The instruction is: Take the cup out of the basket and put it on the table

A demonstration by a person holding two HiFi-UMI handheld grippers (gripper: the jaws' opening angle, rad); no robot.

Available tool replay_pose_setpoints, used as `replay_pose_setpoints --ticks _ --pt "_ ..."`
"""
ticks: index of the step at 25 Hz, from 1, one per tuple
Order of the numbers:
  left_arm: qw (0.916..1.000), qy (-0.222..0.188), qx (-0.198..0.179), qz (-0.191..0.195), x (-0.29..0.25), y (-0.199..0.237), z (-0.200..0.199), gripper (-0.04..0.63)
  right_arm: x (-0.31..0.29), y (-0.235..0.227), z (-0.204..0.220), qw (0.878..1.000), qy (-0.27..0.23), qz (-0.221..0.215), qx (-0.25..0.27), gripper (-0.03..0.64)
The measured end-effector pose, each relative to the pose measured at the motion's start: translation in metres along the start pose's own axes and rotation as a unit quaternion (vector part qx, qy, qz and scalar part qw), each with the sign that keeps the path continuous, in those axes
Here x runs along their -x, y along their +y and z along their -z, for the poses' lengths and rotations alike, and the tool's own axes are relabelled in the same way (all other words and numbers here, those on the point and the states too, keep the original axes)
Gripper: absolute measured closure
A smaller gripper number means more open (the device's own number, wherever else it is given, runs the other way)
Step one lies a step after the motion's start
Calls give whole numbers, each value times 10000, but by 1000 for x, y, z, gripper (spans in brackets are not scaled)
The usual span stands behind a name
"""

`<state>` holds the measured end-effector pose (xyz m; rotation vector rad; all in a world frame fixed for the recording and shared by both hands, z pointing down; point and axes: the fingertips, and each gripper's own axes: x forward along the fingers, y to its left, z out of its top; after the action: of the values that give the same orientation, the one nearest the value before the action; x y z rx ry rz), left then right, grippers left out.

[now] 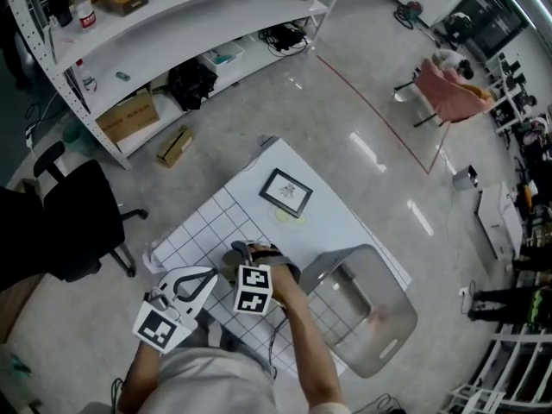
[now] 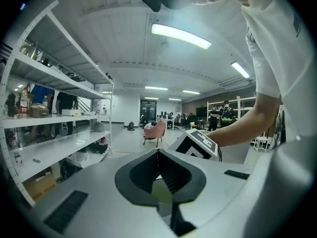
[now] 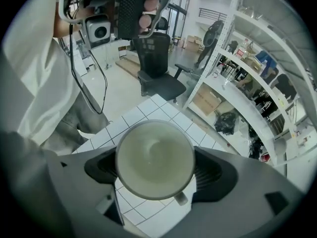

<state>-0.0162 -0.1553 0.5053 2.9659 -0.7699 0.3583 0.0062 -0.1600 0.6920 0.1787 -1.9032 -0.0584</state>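
Note:
In the right gripper view a pale cup (image 3: 154,158) fills the space between the jaws, seen from above with its handle (image 3: 181,198) toward the bottom. My right gripper (image 3: 154,162) is shut on the cup, holding it over the white gridded table (image 3: 143,115). In the head view the right gripper (image 1: 250,259) is over the table's near part, left of the clear basket (image 1: 392,348), with the cup (image 1: 238,254) at its tip. My left gripper (image 1: 191,285) hangs beside it, shut and holding nothing. Its jaws (image 2: 158,152) meet at the tips.
A framed picture (image 1: 286,191) lies on the table (image 1: 345,222) further out. White shelving (image 1: 164,24) stands at the far left with boxes beneath, and a black office chair (image 1: 78,222) is left of the table. A pink chair (image 1: 453,97) stands far right.

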Motion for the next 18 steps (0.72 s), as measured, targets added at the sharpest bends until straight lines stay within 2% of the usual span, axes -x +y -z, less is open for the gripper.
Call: replay_pose_setpoints --ticks 9,18 --pt "9999 116 75 -78 2 3 13 584 -33 0 2 9999 -97 61 -45 186" --pt "9997 204 142 -65 1 1 17 584 -48 7 9 9997 -88 -128 -174 186"
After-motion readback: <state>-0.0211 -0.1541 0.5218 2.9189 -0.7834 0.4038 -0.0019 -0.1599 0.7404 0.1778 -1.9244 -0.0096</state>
